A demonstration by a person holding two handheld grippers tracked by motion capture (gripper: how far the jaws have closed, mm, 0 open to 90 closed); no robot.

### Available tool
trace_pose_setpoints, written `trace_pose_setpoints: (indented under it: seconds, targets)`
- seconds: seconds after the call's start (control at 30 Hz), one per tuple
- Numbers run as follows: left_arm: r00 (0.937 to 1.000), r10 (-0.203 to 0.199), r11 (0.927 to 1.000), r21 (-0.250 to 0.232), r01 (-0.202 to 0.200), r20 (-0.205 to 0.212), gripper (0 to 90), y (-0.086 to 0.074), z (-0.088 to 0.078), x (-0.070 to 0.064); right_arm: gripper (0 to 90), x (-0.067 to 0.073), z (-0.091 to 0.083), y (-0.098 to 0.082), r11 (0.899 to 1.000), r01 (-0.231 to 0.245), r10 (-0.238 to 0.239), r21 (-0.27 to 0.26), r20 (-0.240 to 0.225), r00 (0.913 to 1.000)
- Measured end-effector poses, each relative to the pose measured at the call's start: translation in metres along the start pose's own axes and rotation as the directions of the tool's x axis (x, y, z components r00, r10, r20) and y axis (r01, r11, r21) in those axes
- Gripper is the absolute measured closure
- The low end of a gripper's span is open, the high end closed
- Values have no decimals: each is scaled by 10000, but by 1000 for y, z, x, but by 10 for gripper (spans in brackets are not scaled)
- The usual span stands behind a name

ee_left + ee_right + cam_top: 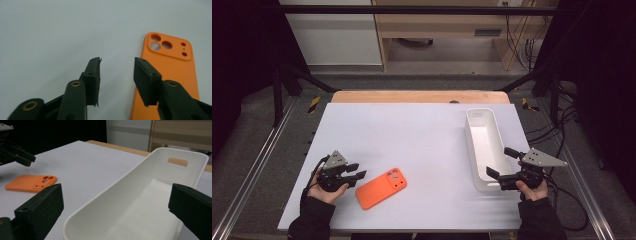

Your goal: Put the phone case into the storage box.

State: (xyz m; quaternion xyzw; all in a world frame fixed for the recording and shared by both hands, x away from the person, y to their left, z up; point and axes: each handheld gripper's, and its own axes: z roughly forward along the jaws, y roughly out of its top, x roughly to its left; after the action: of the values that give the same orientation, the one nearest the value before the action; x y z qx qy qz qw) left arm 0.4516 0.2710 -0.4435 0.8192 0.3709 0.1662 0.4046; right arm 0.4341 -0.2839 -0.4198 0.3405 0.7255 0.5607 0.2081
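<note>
**Two claws, one case, one bin**

The left gripper [354,171], lower left of the high view, stands part open with nothing between its jaws, just left of the one orange phone case [381,188] lying flat at lower centre. The right gripper [503,163], lower right, gapes wide around the near end of the one white bin [475,131], pads clear of its walls. The left gripper view shows the case's camera cut-outs; the right gripper view shows the bin's handle slot.

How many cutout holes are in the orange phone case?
5. In the left gripper view, all sit at the far end of the orange phone case: three big holes by its left corner, two small ones by its right corner.
</note>
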Motion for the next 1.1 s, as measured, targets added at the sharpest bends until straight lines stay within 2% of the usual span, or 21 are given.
trace_pose_setpoints:
  seconds: [0.23, 0.27, 0.37, 0.4, 0.5, 0.6, 0.8, 1.1]
  targets:
    - [9998, 70, 9985, -540, -59, 200, 254, 7, -7, 0, 5, 0, -1, 0, 10000, -27, 27, -6, 8, 10000]
    - [9997, 105, 9977, -675, -90, 207, 254, 9, -8, 0, 5, 0, -1, 0, 10000, 5, -5, -32, 20, 10000]
    - [9992, 37, 9945, -1049, 5, 403, 174, 14, -14, -1, 5, 0, -2, 1, 10000, -21, 21, -66, 35, 10000]
    - [9985, 68, 9934, -1146, -5, 543, 115, 18, -18, -2, 5, 0, -2, 1, 10000, -20, 21, -80, 30, 10000]
    - [9971, 105, 9952, -979, -31, 752, 45, 22, -20, -3, 5, 0, -2, 1, 10000, -14, 14, -76, 38, 10000]
    - [9950, 356, 9948, -982, -264, 933, 21, 27, -23, -6, 5, 0, -2, 1, 10000, -16, 16, -86, 43, 10000]
    - [9924, 721, 9930, -1000, -622, 995, 15, 34, -26, -10, 5, 0, -2, 1, 10000, 1, -1, -99, 31, 10000]
    - [9836, 1314, 9903, -623, -1244, 1236, 8, 45, -25, -17, 5, 0, -3, 1, 9999, -16, 16, -133, 13, 10000]
